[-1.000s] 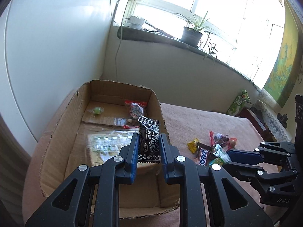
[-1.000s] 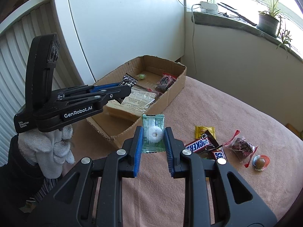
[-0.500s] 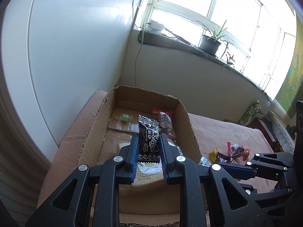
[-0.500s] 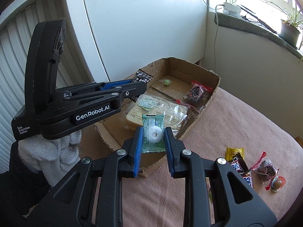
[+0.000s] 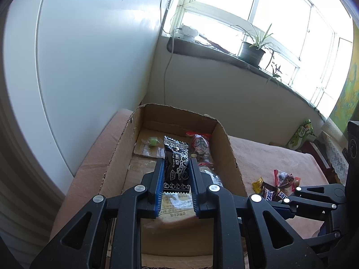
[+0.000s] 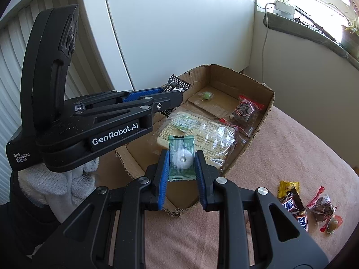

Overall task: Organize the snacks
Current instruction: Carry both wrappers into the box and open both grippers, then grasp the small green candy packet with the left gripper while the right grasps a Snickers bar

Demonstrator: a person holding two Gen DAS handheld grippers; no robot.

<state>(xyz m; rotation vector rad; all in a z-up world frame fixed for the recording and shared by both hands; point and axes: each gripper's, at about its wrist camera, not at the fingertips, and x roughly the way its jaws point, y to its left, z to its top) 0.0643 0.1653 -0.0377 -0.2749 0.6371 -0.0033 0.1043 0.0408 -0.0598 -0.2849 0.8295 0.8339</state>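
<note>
— What do you have in the left tongs (image 5: 176,174)?

— I see them clamped on a black snack packet with white lettering (image 5: 176,165), held over the open brown cardboard box (image 5: 226,157). In the right wrist view the left tongs (image 6: 172,98) reach in from the box's left side, with the packet (image 6: 177,86) sticking out past their tips and a white-gloved hand (image 6: 67,179) under the handle.

— And the right tongs (image 6: 181,165)?

— Closed on a green see-through wrapper with a white ring candy inside (image 6: 181,158), above the box's near wall.

— What lies in the box?

— A clear-wrapped bread pack with a printed label (image 6: 202,134) on the floor towards the near end, a small green candy (image 6: 206,95) near the far wall, and a red-tied clear bag of dark sweets (image 6: 245,109) against the right wall.

— Anything left outside?

— On the pink cloth-covered tabletop (image 6: 280,145), to the right of the box and well apart from it, I see a yellow wrapper (image 6: 288,187), two brown Snickers bars (image 6: 294,208), another red-tied bag of dark sweets (image 6: 324,207) and a small round brown sweet (image 6: 333,224).
</note>
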